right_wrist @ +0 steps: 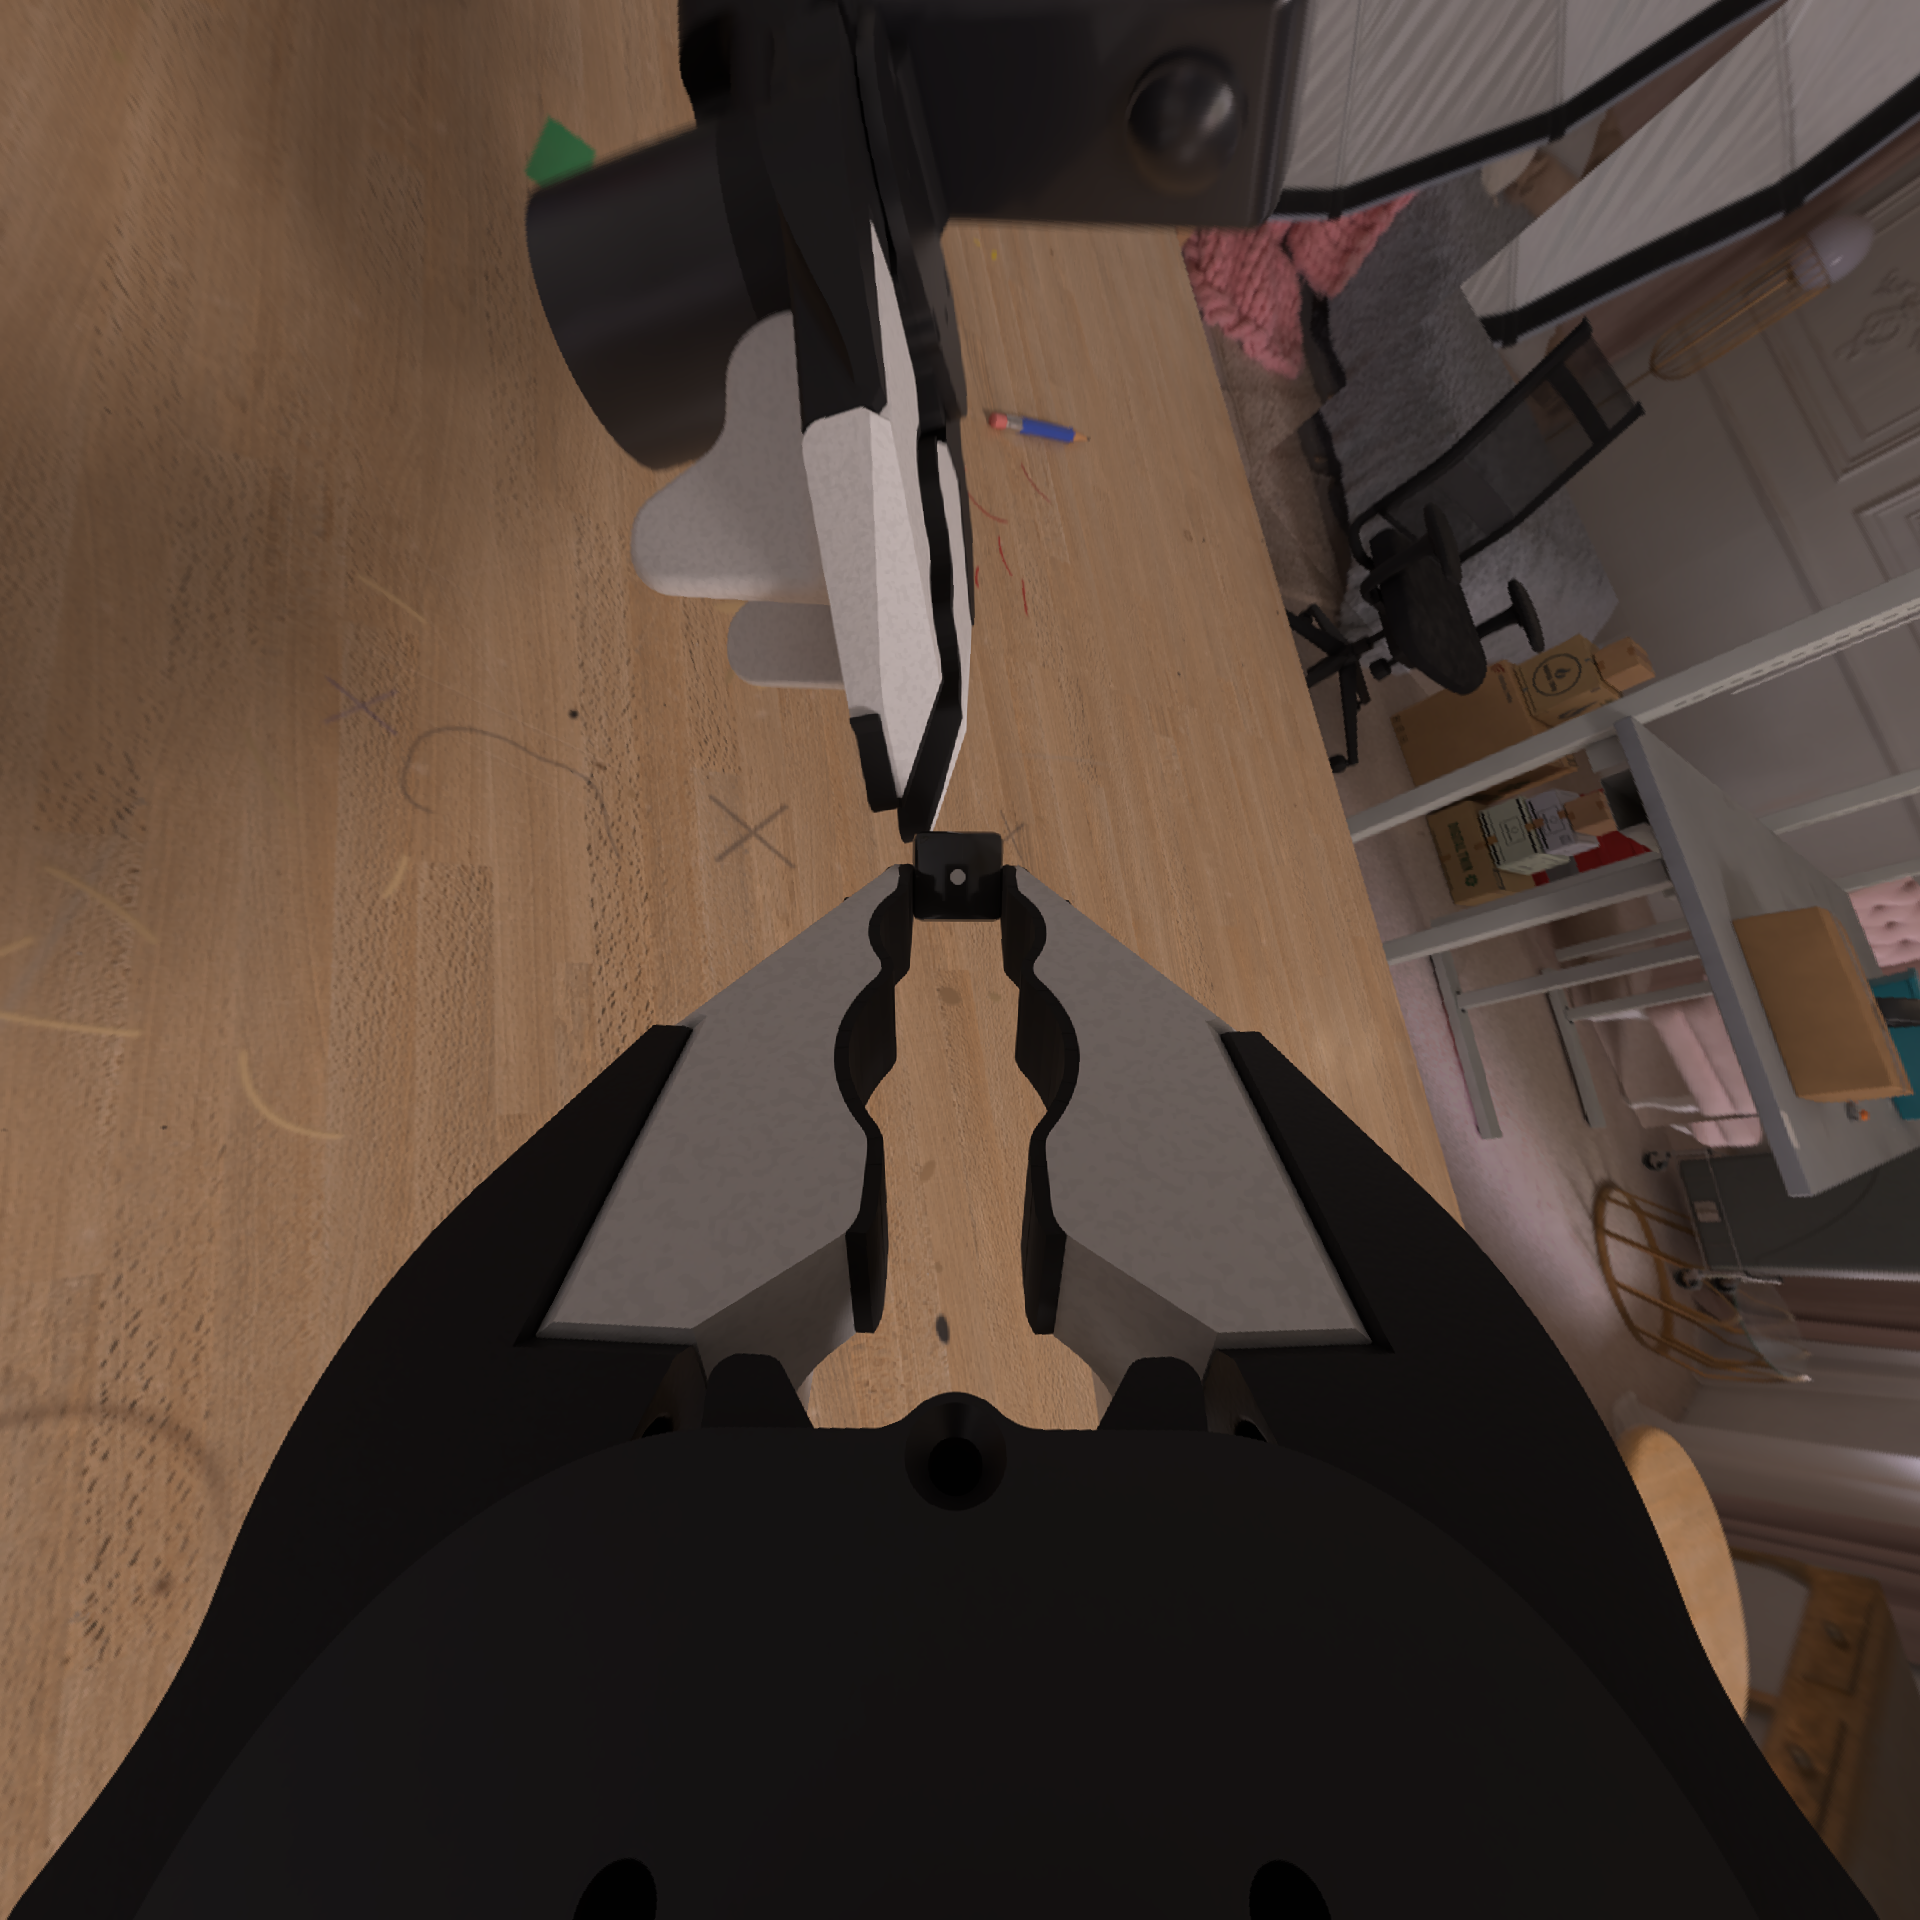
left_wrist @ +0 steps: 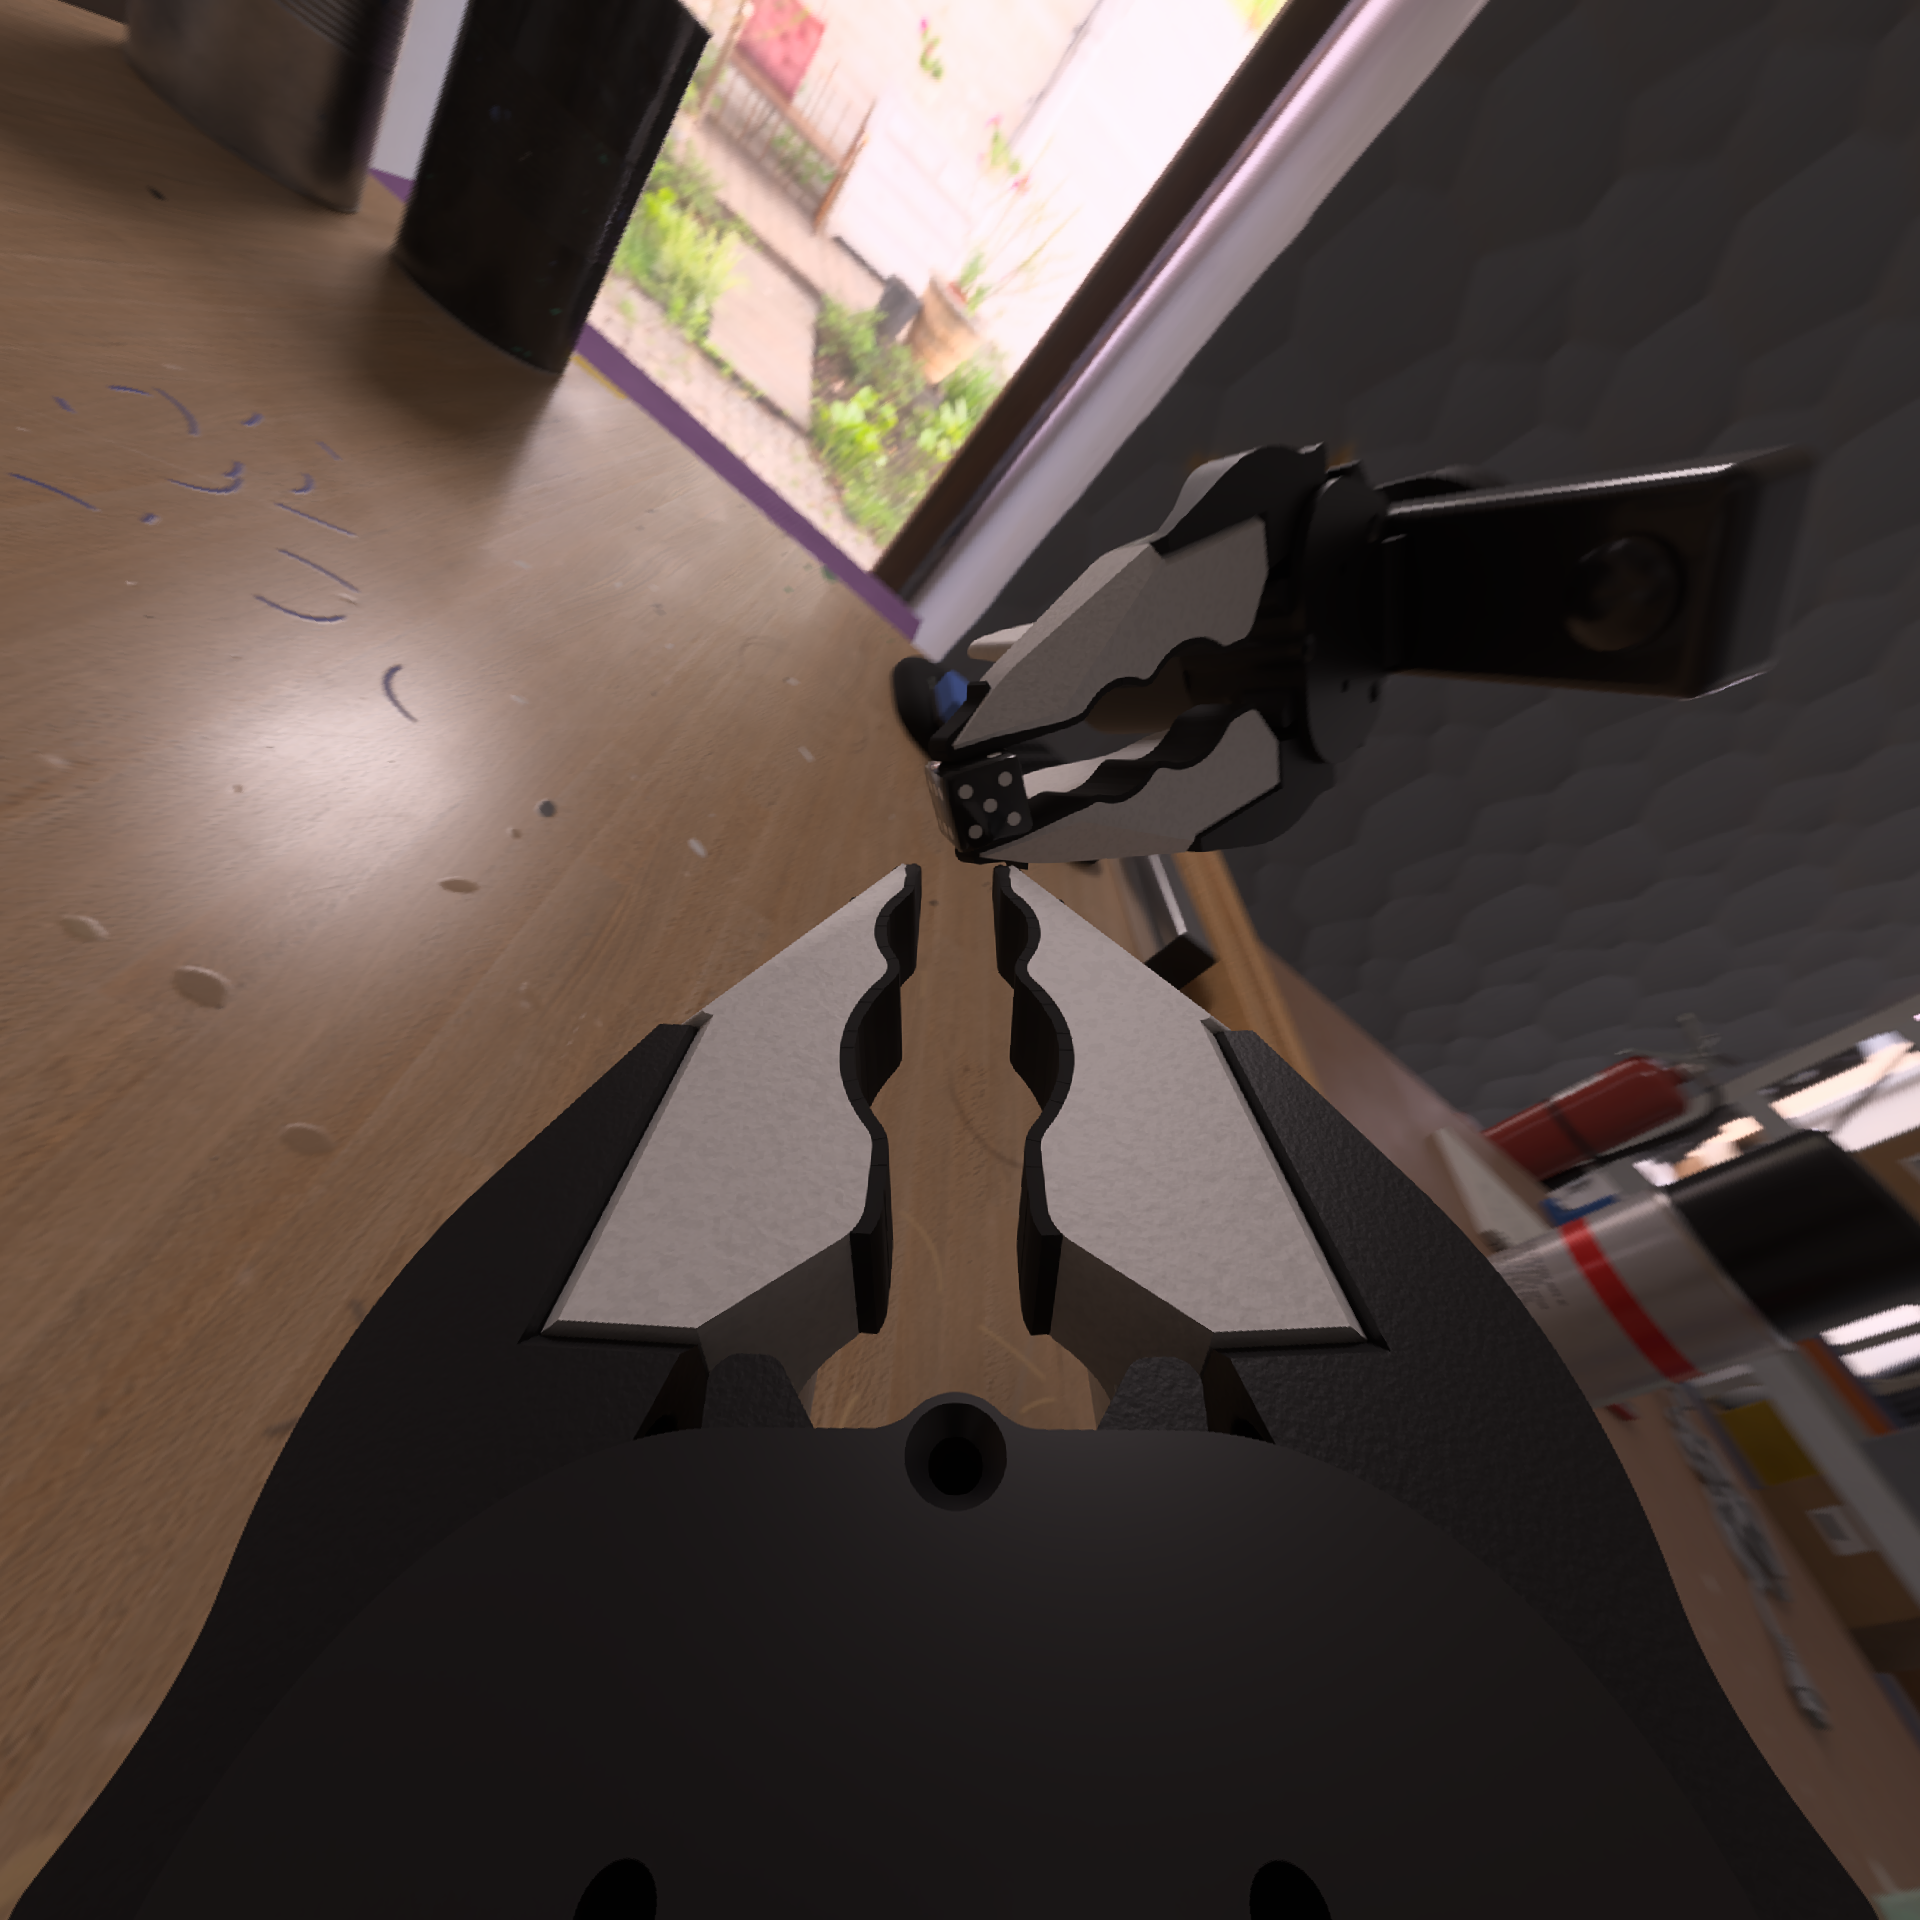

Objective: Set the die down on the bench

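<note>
The die (right_wrist: 956, 878) is black with white pips. My right gripper (right_wrist: 956, 883) is shut on it at the fingertips and holds it over the wooden bench (right_wrist: 312, 520). In the left wrist view the die (left_wrist: 989, 805) shows between the right gripper's (left_wrist: 961, 805) tips, just beyond my left gripper (left_wrist: 956, 878). The left gripper is open by a narrow gap and empty, with its tips close to the die. In the right wrist view the left gripper (right_wrist: 914, 816) comes in from above, edge-on, its tips just above the die.
A black cylinder (left_wrist: 540, 177) and a metal one (left_wrist: 270, 94) stand at the bench's far end by a window. A blue pencil (right_wrist: 1039, 426), a white object (right_wrist: 727, 520) and a green piece (right_wrist: 559, 151) lie on the bench. An office chair (right_wrist: 1434, 603) and shelves (right_wrist: 1621, 831) stand beyond the bench edge.
</note>
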